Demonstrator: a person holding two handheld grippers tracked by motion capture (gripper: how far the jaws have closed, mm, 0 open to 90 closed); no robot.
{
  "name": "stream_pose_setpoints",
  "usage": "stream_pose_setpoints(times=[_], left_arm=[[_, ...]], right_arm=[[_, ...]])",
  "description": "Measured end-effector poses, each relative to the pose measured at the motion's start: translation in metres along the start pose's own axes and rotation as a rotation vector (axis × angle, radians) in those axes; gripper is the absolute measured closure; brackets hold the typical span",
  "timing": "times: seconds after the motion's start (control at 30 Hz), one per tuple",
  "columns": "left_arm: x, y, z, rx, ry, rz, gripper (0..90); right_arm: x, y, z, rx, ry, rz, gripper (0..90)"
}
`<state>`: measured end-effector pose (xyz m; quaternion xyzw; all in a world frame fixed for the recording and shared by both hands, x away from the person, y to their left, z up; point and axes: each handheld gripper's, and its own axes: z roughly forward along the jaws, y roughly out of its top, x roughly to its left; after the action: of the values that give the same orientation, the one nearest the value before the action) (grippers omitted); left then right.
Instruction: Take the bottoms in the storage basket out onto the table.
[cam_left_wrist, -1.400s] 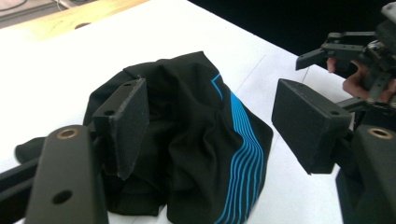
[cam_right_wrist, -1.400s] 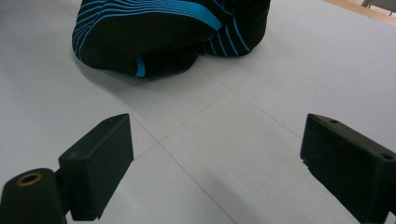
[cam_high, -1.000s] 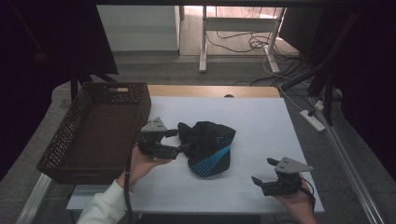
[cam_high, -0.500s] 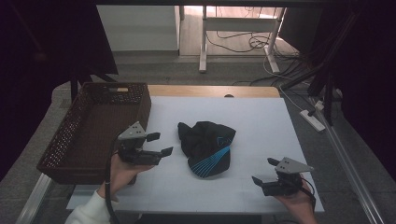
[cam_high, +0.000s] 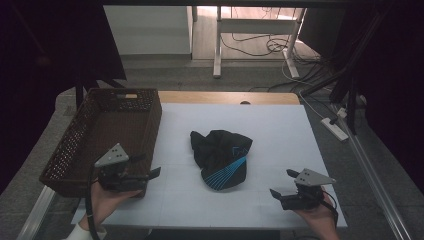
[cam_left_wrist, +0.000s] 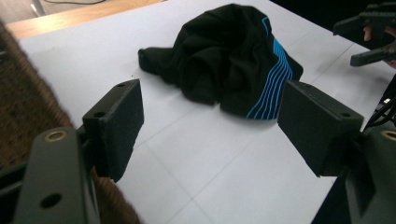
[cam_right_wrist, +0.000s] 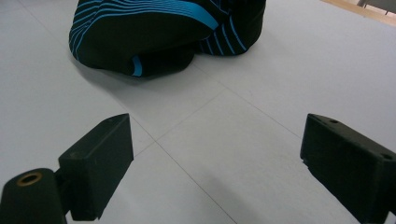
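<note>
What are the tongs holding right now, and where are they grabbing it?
Nothing. The left tongs and right tongs are both open with nothing between them. The black and blue cloth lies untouched on the table.

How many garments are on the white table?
1: a crumpled black garment with blue stripes lies mid-table, right of the brown wicker basket. The basket's near inside is hidden.

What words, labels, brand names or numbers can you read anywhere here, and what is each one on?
None can be read.
Black garment: turquoise stripes and a small turquoise mark, too blurred to tell whether it is lettering.
Wicker basket: a pale tag at its far rim, too small to read.
Left tool and right tool: no markings visible.
</note>
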<state>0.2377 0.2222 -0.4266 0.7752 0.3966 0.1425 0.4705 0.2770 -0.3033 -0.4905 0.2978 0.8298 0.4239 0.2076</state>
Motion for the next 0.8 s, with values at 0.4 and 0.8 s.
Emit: stream_pose_setpoints(times=[0.4,0.8], left_arm=[[0.011,-0.024,-0.024,-0.013,0.048,-0.043,22.9],[0.012,-0.027,-0.025,-0.016,0.042,-0.053,22.6]], right_arm=[[0.0,-0.001,0.001,0.007,-0.004,0.0,9.5],[0.0,-0.001,0.0,0.002,-0.007,-0.004,9.5]])
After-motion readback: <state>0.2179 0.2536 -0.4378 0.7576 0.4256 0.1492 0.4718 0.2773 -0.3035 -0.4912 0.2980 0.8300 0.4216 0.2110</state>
